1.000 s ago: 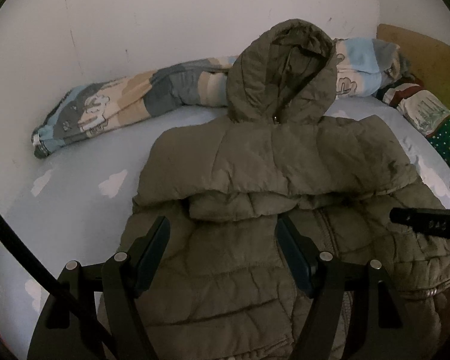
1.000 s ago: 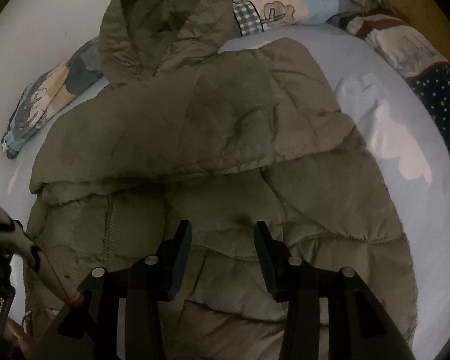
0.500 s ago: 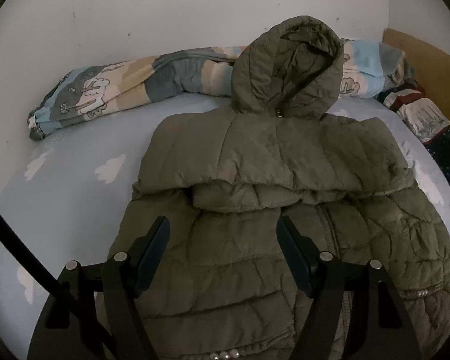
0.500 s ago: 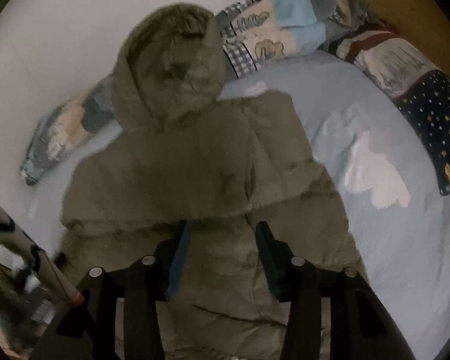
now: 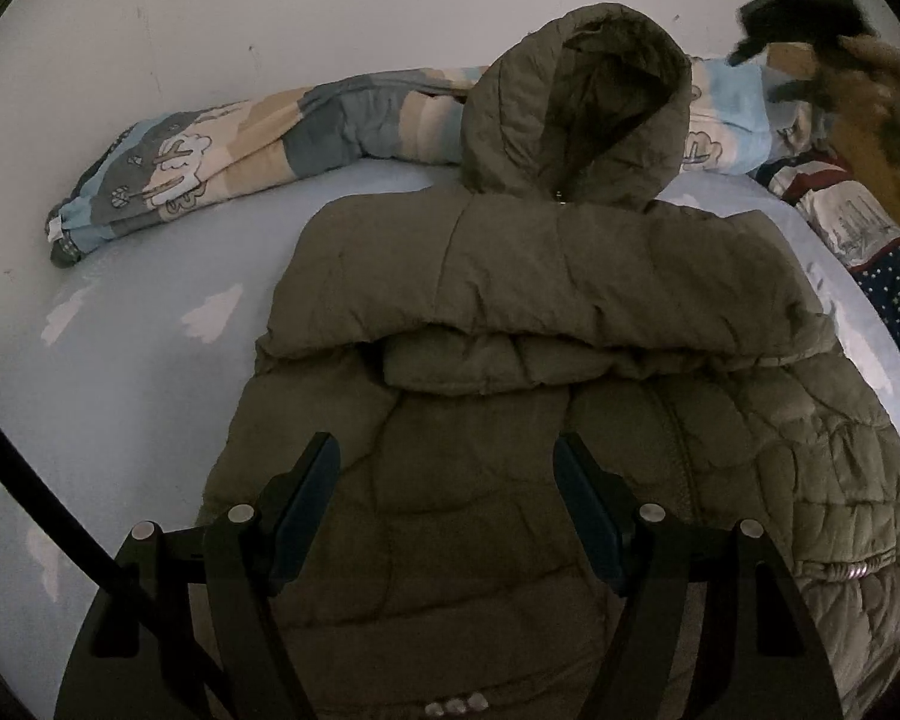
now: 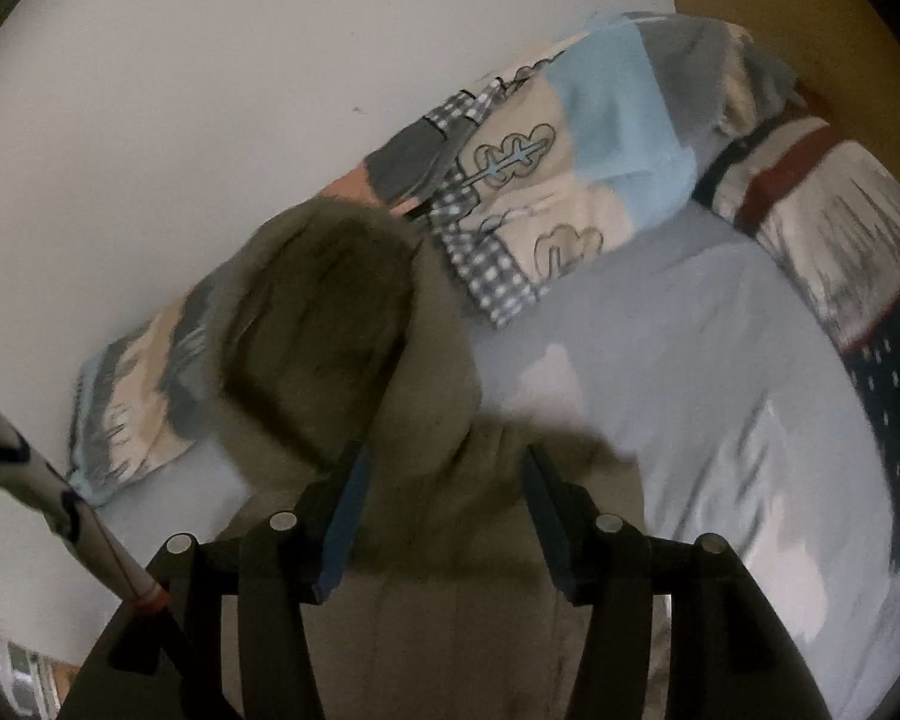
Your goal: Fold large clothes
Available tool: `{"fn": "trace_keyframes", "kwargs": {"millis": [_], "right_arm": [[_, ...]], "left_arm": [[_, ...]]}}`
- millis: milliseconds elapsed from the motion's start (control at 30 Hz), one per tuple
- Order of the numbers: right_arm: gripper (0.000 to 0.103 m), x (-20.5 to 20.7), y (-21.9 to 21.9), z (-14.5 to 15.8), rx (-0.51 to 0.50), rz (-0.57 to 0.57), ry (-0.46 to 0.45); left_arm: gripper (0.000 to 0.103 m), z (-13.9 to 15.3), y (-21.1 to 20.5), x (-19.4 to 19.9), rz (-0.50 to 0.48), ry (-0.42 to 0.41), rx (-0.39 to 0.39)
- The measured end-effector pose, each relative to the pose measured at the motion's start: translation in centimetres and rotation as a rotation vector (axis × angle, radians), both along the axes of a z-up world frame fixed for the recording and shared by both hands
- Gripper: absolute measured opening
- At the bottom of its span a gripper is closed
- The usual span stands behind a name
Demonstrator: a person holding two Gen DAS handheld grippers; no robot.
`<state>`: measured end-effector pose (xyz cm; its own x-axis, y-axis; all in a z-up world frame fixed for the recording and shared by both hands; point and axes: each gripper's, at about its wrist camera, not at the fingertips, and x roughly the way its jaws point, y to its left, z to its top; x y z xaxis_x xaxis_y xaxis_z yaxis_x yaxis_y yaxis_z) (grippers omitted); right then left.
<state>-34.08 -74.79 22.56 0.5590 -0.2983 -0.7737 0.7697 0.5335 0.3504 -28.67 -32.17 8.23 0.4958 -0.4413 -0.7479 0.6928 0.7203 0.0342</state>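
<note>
An olive quilted puffer jacket (image 5: 558, 312) lies flat on the pale blue bed sheet (image 5: 138, 324), its sleeves folded across the chest and its hood (image 5: 576, 102) propped against the wall. My left gripper (image 5: 447, 459) hovers open over the jacket's lower body, nothing between its fingers. In the right wrist view, blurred by motion, my right gripper (image 6: 444, 468) hangs above the hood (image 6: 330, 330) and collar; its jaws are opening and hold nothing. A blurred dark shape (image 5: 810, 12) at the top right of the left wrist view is probably that right gripper.
A rolled patterned quilt (image 5: 240, 150) lies along the white wall (image 5: 270, 6) behind the jacket. A pillow with red stripe and starry navy cloth (image 6: 840, 228) sits at the bed's right end by a wooden headboard (image 6: 780, 6). A white cable with red tip (image 6: 108, 558) crosses lower left.
My right gripper has lifted off the jacket's body and travelled up toward the hood, its jaws spreading wider. The left gripper has stayed nearly still and open.
</note>
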Motion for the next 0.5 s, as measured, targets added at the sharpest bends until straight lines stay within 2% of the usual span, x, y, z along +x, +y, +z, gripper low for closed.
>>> {"fn": "trace_keyframes", "kwargs": {"millis": [200,400,433,467,500], "right_arm": [[0.057,5.9,-5.8,-1.5,-0.039,-0.02,0.055],[0.057,10.6,-8.5,-2.6,-0.109,-0.027,0.084],[0.053,11.2,-8.6,-2.8,-0.121,-0.023,0.096],[0.016,11.7,-8.7,-3.1,-0.131,-0.017,0.111],[0.005,12.2,-8.7,-3.4,-0.129,0.005,0.122]], "left_arm": [[0.073,-0.3,-0.1,0.6,0.012,0.01,-0.001],[0.073,-1.3,-0.2,1.3,0.021,0.052,0.001],[0.073,-1.3,-0.2,1.3,0.02,0.052,0.004],[0.073,-1.3,-0.2,1.3,0.021,0.048,0.005],[0.073,-1.1,-0.2,1.2,0.021,0.045,0.002]]}}
